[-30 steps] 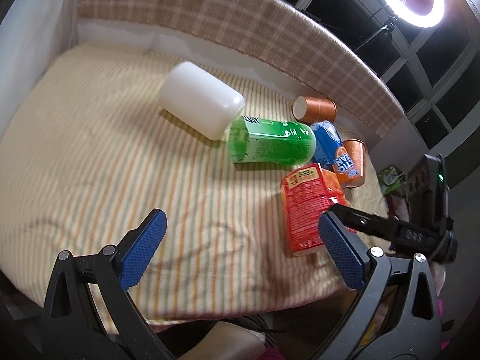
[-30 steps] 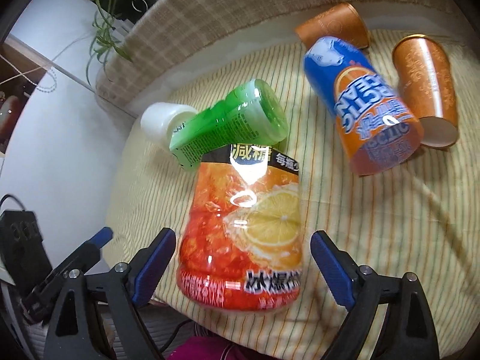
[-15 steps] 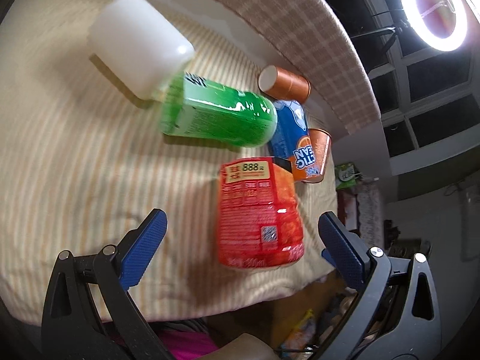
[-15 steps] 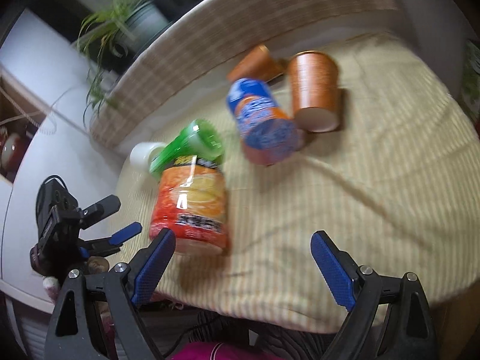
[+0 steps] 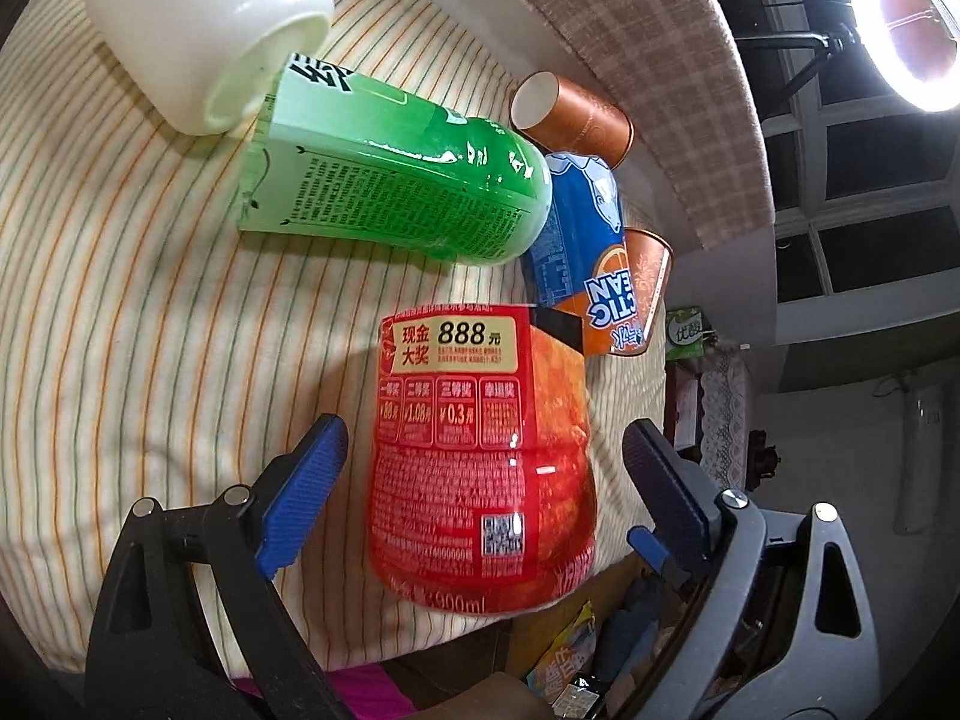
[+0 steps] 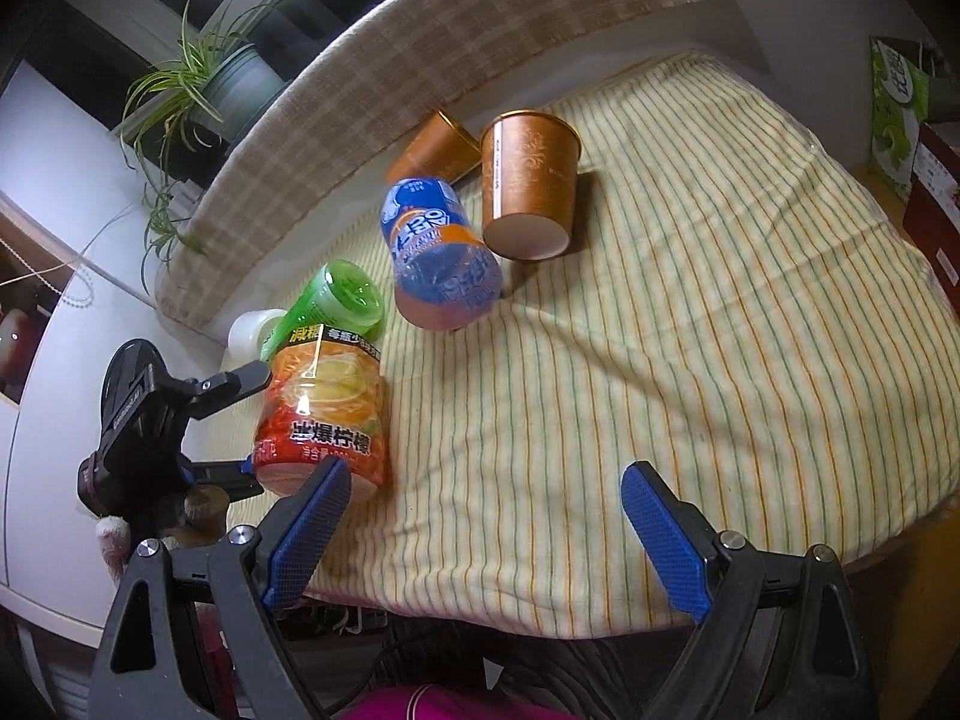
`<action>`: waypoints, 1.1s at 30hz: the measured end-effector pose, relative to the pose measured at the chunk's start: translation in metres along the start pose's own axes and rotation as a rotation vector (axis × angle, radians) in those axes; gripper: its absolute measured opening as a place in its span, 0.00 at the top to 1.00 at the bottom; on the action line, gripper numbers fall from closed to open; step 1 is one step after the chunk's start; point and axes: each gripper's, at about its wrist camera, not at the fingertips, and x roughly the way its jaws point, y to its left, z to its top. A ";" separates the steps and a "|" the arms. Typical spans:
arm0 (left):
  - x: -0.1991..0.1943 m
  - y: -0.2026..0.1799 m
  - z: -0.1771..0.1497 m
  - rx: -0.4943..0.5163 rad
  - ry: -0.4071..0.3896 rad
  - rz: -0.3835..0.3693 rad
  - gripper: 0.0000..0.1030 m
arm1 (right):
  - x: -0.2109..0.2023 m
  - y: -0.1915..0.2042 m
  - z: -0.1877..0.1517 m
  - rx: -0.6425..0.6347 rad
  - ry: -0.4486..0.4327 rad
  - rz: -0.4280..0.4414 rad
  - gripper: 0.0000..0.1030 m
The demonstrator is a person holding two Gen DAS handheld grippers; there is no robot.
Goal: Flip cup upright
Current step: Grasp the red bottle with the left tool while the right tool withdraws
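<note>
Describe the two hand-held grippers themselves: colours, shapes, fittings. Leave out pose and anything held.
The left hand-held gripper and the right hand-held gripper look alike: two black angular plastic arms with triangular cut-outs, silver round bolts at the joints, and blue, finely cross-hatched pads on the inner faces of the fingers. No cables or printed markings are visible on them.

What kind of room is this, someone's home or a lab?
Probably a home corner set up for recording: a table under a striped cloth, a potted spider plant by the dark window, and a ring light overhead. Cut-down drink bottles and paper cups lie tipped over.
</note>
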 end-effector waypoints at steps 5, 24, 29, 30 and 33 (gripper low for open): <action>0.011 -0.001 0.002 0.009 0.028 0.011 0.18 | 0.002 -0.002 -0.002 0.006 0.007 -0.001 0.10; -0.006 -0.022 -0.014 0.171 -0.090 0.093 0.20 | 0.004 -0.003 -0.002 0.015 0.013 -0.010 0.10; -0.017 -0.032 -0.020 0.253 -0.155 0.130 0.20 | 0.007 -0.002 -0.003 0.016 0.021 -0.007 0.10; -0.018 -0.033 -0.021 0.270 -0.171 0.135 0.20 | 0.007 -0.002 -0.003 0.016 0.022 -0.008 0.10; -0.019 -0.039 -0.023 0.319 -0.218 0.152 0.20 | 0.007 -0.001 -0.004 0.016 0.024 -0.011 0.10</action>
